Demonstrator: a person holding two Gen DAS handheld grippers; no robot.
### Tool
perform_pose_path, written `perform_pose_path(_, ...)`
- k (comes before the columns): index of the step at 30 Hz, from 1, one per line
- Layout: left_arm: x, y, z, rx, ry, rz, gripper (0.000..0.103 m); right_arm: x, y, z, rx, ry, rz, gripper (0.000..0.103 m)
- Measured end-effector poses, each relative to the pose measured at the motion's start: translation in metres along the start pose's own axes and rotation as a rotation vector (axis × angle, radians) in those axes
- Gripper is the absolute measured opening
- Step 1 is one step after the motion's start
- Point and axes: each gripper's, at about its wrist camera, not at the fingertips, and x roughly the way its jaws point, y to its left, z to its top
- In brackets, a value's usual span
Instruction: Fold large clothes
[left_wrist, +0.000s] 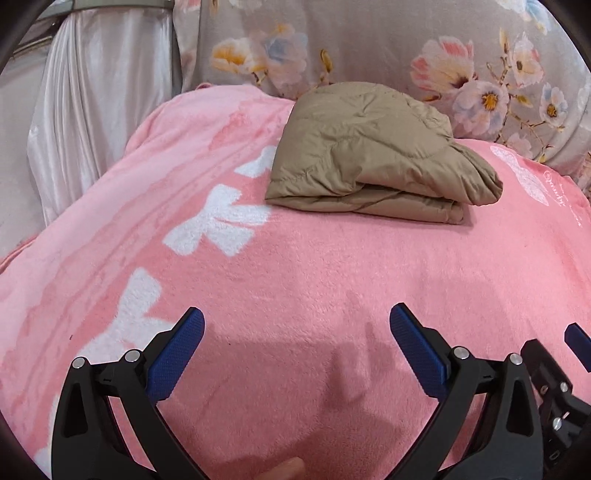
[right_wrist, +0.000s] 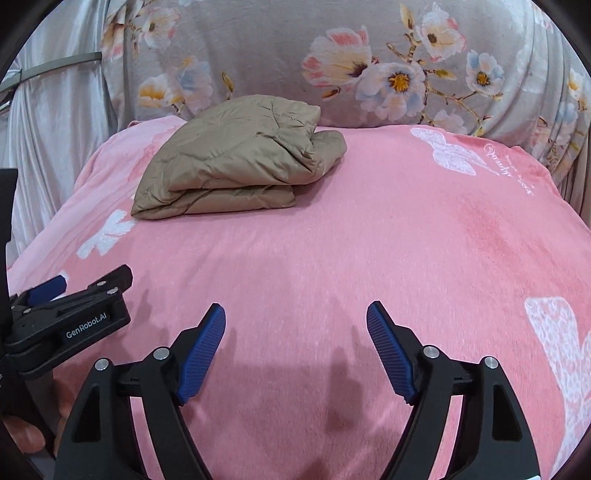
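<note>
A tan quilted jacket (left_wrist: 373, 155) lies folded in a compact bundle at the far side of a pink blanket (left_wrist: 295, 280). It also shows in the right wrist view (right_wrist: 236, 158), far left. My left gripper (left_wrist: 297, 325) is open and empty, hovering over the near part of the blanket, well short of the jacket. My right gripper (right_wrist: 295, 321) is open and empty too, beside the left one. The left gripper's body (right_wrist: 70, 317) shows at the left edge of the right wrist view. Part of the right gripper (left_wrist: 554, 369) shows at the right edge of the left wrist view.
A grey floral cushion or cover (left_wrist: 369, 48) rises behind the blanket. White satin drapes (left_wrist: 99, 103) hang at the far left. The pink blanket (right_wrist: 369, 240) has white butterfly prints (right_wrist: 450, 151) and covers the whole work surface.
</note>
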Motion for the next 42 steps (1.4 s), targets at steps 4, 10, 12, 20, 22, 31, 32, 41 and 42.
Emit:
perform_pose_path(4,0.002,-0.004,0.0,0.021,0.007,0.016,0.098,0.008,0.004,-0.002,-0.018,0.037,-0.018,0.076)
perform_pose_path(10,0.0,-0.014,-0.002,0.065,-0.006,0.039,0.098,0.01,0.003,-0.004,-0.015,0.045,-0.019,0.076)
perform_pose_path(12,-0.001,-0.016,-0.003,0.072,-0.011,0.048,0.098,0.009,0.003,-0.005,-0.018,0.045,-0.022,0.076)
perform_pose_path(20,-0.008,-0.023,-0.007,0.096,-0.029,0.054,0.098,0.008,0.005,-0.004,-0.028,0.035,-0.026,0.076)
perform_pose_path(22,-0.01,-0.026,-0.008,0.105,-0.031,0.054,0.098,0.008,0.006,-0.004,-0.029,0.033,-0.028,0.076)
perform_pose_path(31,-0.011,-0.027,-0.011,0.1,-0.027,0.059,0.098,0.007,0.004,-0.004,-0.024,0.031,-0.026,0.076)
perform_pose_path(32,-0.011,-0.027,-0.011,0.1,-0.028,0.058,0.098,0.007,0.004,-0.004,-0.024,0.03,-0.026,0.076)
perform_pose_path(41,-0.011,-0.027,-0.01,0.1,-0.027,0.06,0.098,0.007,0.004,-0.005,-0.024,0.031,-0.026,0.076)
perform_pose_path(42,-0.011,-0.027,-0.01,0.099,-0.027,0.06,0.098,0.007,0.004,-0.005,-0.025,0.031,-0.027,0.076)
